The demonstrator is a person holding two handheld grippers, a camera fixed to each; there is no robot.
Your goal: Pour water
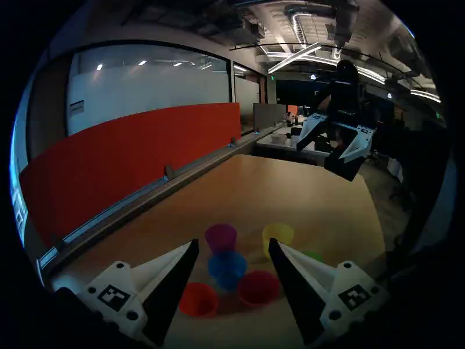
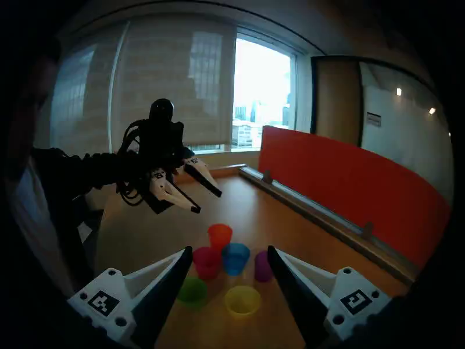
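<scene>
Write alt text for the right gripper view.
Six coloured cups cluster on a wooden table, framed by the open right claw. Beyond them a person's dark-sleeved arm holds the open left claw above the table, before a bright window.

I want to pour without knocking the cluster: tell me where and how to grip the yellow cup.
Probably across its side wall just under the rim, the right gripper coming in level from its own side. The yellow cup stands upright at the cluster's edge nearest that gripper; other cups stand behind it.
</scene>
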